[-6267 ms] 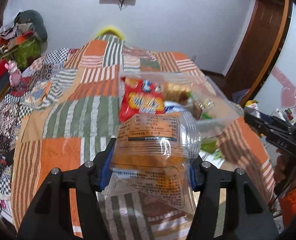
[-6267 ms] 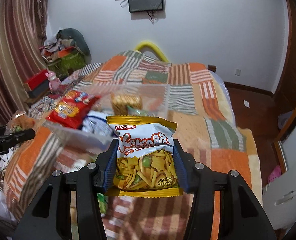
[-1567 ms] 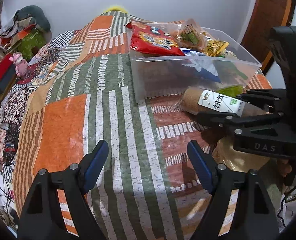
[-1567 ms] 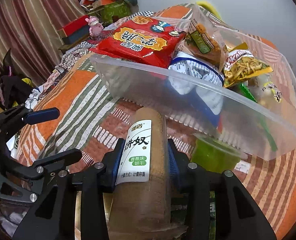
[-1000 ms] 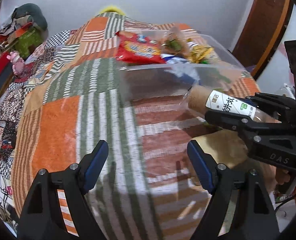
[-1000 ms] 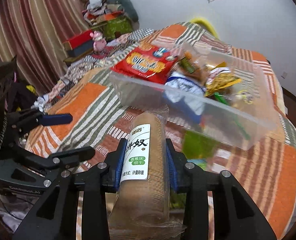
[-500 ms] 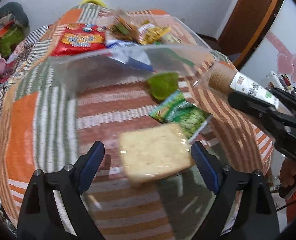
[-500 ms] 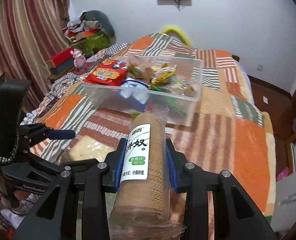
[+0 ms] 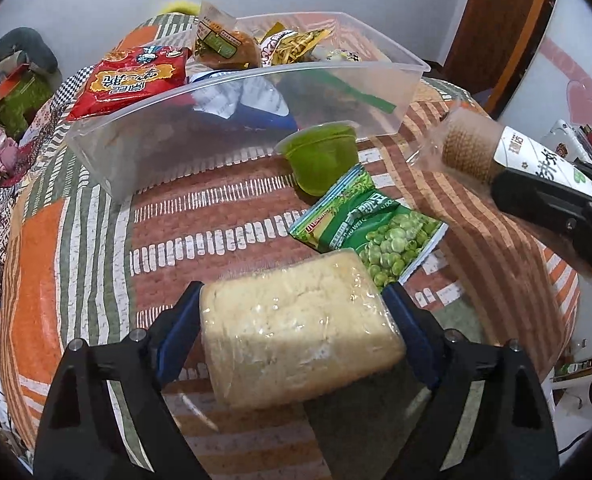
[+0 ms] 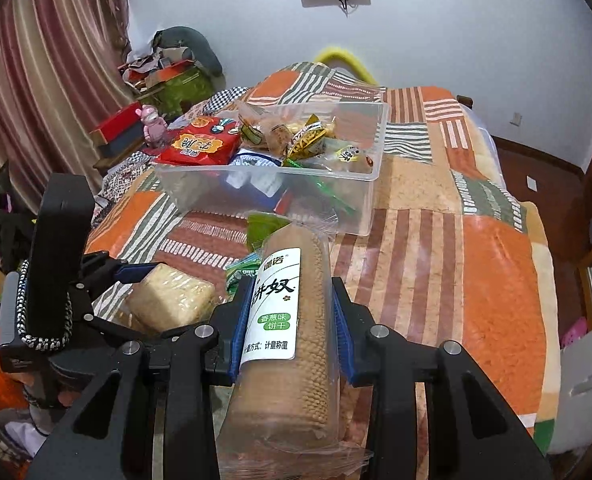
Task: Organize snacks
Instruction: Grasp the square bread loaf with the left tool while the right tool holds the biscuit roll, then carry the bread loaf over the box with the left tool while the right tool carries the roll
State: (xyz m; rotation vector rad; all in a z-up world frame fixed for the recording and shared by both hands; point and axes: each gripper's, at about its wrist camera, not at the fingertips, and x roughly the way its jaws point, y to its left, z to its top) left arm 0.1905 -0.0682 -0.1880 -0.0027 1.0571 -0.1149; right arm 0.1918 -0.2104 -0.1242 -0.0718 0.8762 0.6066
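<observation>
On a bed covered by a patchwork quilt [image 10: 436,216] of orange, green and striped squares, a clear plastic bin [image 10: 370,184] sits toward the far side, already heaped with snacks, among them a red chip bag [image 9: 132,80] leaning over its left rim. Near the viewer, the left gripper [image 9: 292,320] has its blue-padded fingers [image 9: 176,328] spread wide around a pale wrapped cake block [image 9: 296,332], one pad at each side; whether they press it yet or only bracket it cannot be told. To the right, the right gripper [image 10: 292,320] is closed firmly on a long roll of biscuits [image 10: 288,320] in clear wrap with a white label, held lifted and pointing toward the bin, most likely so it can be carried over the rim and dropped in. Between the grippers and the bin, a green pea packet [image 9: 368,224] and a green jelly cup [image 9: 320,160] lie on the quilt just outside the near wall, apparently waiting their turn. Gathering seems well along, with four items not yet in the bin.
</observation>
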